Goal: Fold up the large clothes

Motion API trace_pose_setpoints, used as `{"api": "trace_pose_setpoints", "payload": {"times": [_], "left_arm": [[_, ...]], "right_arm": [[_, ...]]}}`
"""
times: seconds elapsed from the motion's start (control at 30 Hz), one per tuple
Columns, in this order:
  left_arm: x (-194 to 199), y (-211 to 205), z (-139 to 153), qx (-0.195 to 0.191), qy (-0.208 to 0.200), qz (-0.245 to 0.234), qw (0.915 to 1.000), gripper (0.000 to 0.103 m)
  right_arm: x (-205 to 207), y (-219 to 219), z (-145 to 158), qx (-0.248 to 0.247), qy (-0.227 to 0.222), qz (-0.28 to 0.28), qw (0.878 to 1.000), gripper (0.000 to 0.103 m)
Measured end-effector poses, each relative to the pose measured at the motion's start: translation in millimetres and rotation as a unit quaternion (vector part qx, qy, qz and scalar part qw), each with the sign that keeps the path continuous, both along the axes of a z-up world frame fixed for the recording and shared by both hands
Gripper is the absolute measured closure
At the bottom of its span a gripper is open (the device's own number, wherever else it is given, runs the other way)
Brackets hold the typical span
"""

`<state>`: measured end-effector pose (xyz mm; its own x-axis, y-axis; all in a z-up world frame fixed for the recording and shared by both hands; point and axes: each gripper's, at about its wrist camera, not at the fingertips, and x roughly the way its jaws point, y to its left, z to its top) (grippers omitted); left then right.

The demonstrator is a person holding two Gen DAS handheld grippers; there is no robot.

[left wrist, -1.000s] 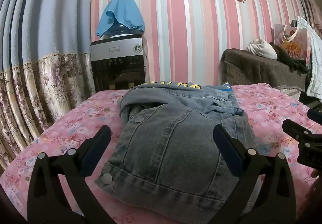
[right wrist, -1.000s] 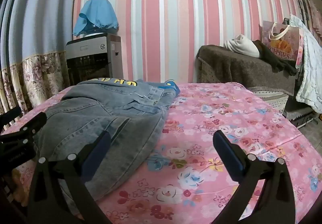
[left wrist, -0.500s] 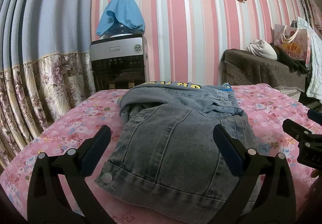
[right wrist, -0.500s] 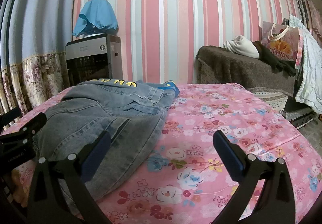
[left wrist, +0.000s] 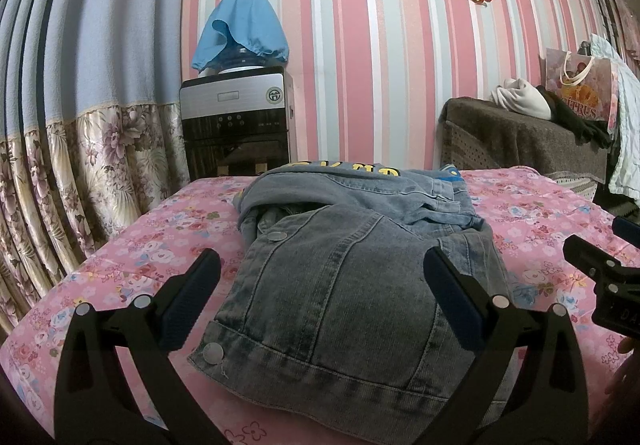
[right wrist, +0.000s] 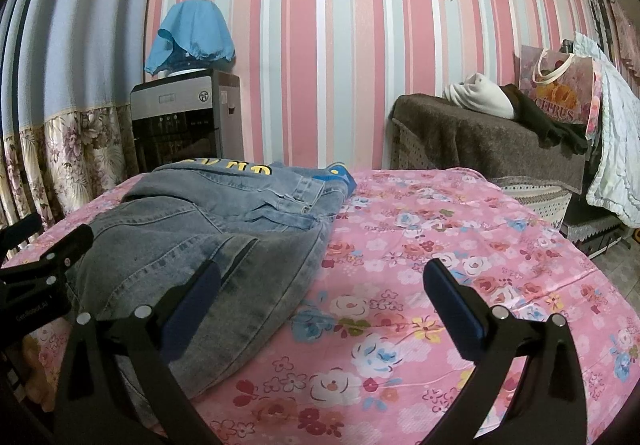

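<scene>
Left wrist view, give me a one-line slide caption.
Open left gripper hovers over a folded denim jacket on a pink floral sheet.

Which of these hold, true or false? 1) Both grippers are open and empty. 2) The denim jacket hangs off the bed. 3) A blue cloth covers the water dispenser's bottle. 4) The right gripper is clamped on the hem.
1) True: the left gripper and right gripper hold nothing.
2) False: the denim jacket lies folded on the floral bedspread.
3) True: blue cloth on the water dispenser.
4) False: it is open over bare bedspread.
</scene>
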<state>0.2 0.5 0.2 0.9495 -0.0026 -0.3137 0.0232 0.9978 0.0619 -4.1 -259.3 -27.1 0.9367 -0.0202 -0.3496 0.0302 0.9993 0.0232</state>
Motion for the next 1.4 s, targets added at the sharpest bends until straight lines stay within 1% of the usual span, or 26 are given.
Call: {"api": "trace_pose_setpoints", "payload": {"times": [1.4], "left_arm": [[-1.6, 4.0, -1.1, -0.004, -0.001, 0.001, 1.0000, 0.003]], "right_arm": [[0.5, 0.1, -0.1, -0.002, 0.000, 0.000, 1.000, 0.002]]}}
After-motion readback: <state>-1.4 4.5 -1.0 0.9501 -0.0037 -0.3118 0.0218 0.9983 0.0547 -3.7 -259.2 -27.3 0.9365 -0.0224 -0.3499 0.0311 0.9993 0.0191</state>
